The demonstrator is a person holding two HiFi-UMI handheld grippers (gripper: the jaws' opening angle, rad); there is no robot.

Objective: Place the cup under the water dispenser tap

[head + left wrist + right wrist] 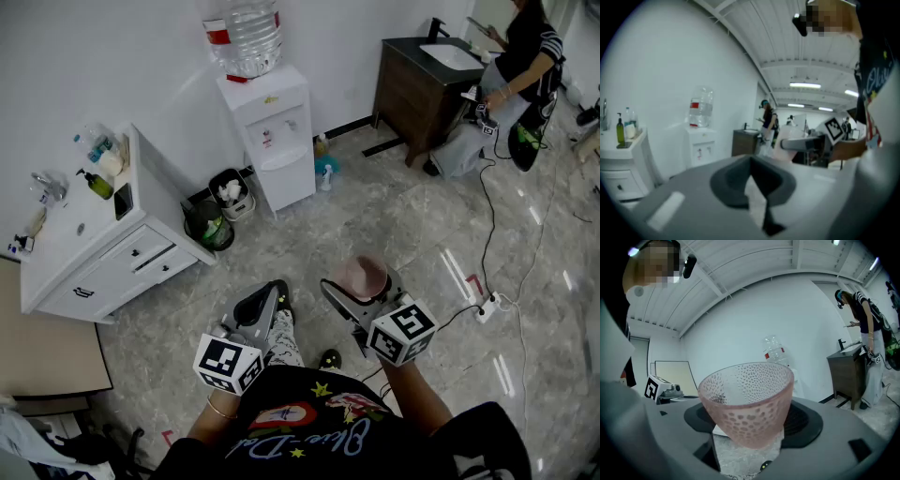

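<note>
A pink dimpled cup (362,275) stands upright between the jaws of my right gripper (364,285), held at about waist height over the marble floor. In the right gripper view the cup (747,399) fills the middle, and the pads of that gripper (750,420) press on its lower sides. The white water dispenser (274,131), with a clear bottle (249,34) on top, stands against the far wall, well ahead of both grippers. It shows small behind the cup (780,357). My left gripper (265,302) hangs beside the right one, its jaws (757,187) closed with nothing between them.
A white vanity cabinet (94,244) with bottles stands at the left. Two small bins (220,211) sit between it and the dispenser. A dark sink cabinet (422,84) and another person (520,66) are at the back right. A power strip (487,307) with cables lies on the floor.
</note>
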